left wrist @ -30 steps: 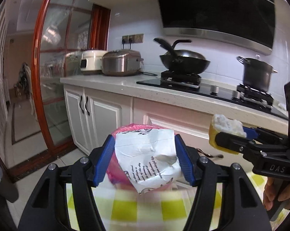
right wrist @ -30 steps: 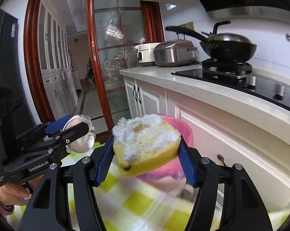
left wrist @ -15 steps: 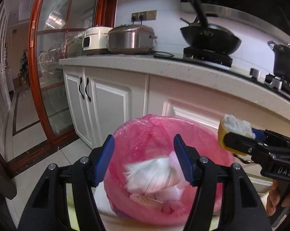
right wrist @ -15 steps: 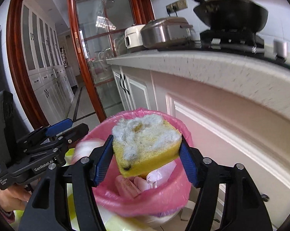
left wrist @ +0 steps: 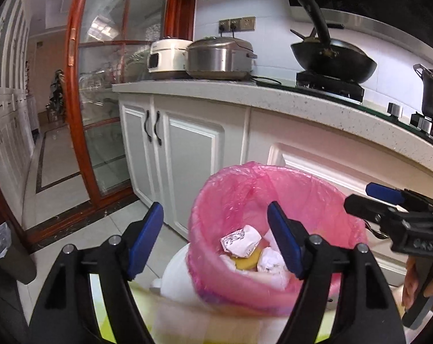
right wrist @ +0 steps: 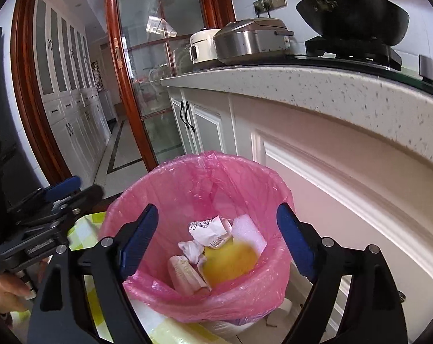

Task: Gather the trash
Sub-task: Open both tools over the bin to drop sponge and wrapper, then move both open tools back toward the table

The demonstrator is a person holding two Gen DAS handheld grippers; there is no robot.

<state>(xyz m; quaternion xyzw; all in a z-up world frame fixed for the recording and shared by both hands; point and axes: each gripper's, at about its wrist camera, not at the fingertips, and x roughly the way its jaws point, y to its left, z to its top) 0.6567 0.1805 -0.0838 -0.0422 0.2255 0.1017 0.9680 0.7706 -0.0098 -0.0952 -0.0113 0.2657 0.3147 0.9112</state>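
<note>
I hold a pair of black jaws with blue pads in each hand, both aimed down at a round bin lined with a thin pink plastic bag [right wrist: 239,177], which stands on the floor in front of white kitchen cabinets. My left jaws [left wrist: 216,238] are widening and hold nothing; through their gap I see the bin's near rim and the trash inside. My right jaws [right wrist: 216,238] are widening too, also with nothing between the pads, and they hang directly over the bin's mouth.

Inside the bin lies a crumpled white paper wrapper with dark printing [right wrist: 210,230], and just beside it a yellow sponge [right wrist: 230,261], blurred, low against the bin's right inner wall. A white foam piece [right wrist: 249,229] rests behind the sponge, and other pale scraps sit toward the bin's left side.

I judge this as the dropping step: both pieces are in the bin and out of my grip. Next, I would lift both hands clear of the pink rim without snagging the thin bag, then look for any remaining trash outside the bin.
</note>
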